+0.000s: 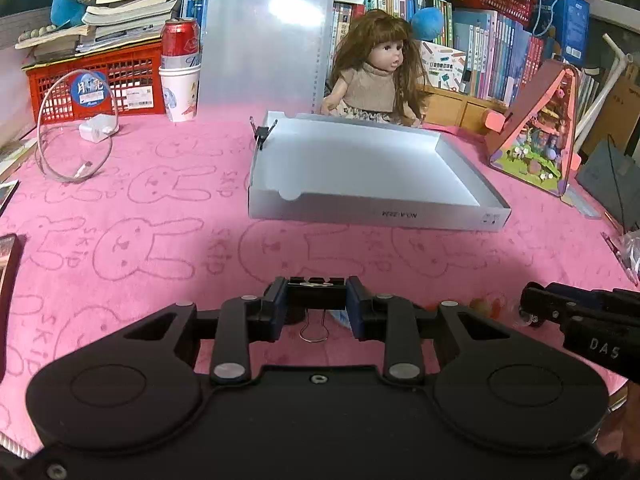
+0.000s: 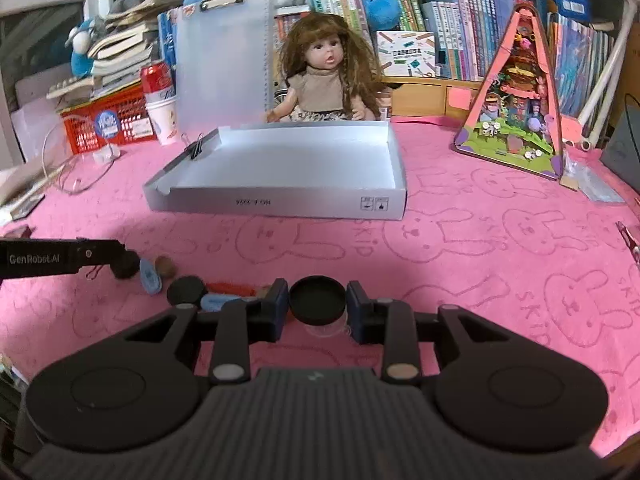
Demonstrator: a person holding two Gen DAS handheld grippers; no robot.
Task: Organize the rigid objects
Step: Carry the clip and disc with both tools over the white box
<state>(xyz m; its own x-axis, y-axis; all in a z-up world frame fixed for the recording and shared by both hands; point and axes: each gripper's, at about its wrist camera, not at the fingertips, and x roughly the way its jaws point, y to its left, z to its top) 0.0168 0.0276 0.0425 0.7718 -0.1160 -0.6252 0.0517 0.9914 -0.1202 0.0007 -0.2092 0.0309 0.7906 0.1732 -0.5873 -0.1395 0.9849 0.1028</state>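
My left gripper (image 1: pixel 317 300) is shut on a black binder clip (image 1: pixel 317 294), its wire handle hanging toward me, just above the pink cloth. My right gripper (image 2: pixel 317 304) is shut on a small clear jar with a black lid (image 2: pixel 317 299). A shallow white box (image 1: pixel 448 216) lies open ahead of both; it also shows in the right wrist view (image 2: pixel 280 202). Another binder clip (image 1: pixel 262 133) is clipped on its far left corner (image 2: pixel 197 148). Loose small things lie left of the right gripper: a black lid (image 2: pixel 186 290), blue pieces (image 2: pixel 150 276), a brown nut (image 2: pixel 165 266).
A doll (image 1: pixel 376 76) sits behind the box, next to an upright translucent clipboard (image 1: pixel 264 40). A red crate (image 1: pixel 120 80), can and paper cup (image 1: pixel 181 92) stand back left. A triangular toy house (image 1: pixel 536 132) stands right. A charger with cable (image 1: pixel 94 130) lies left.
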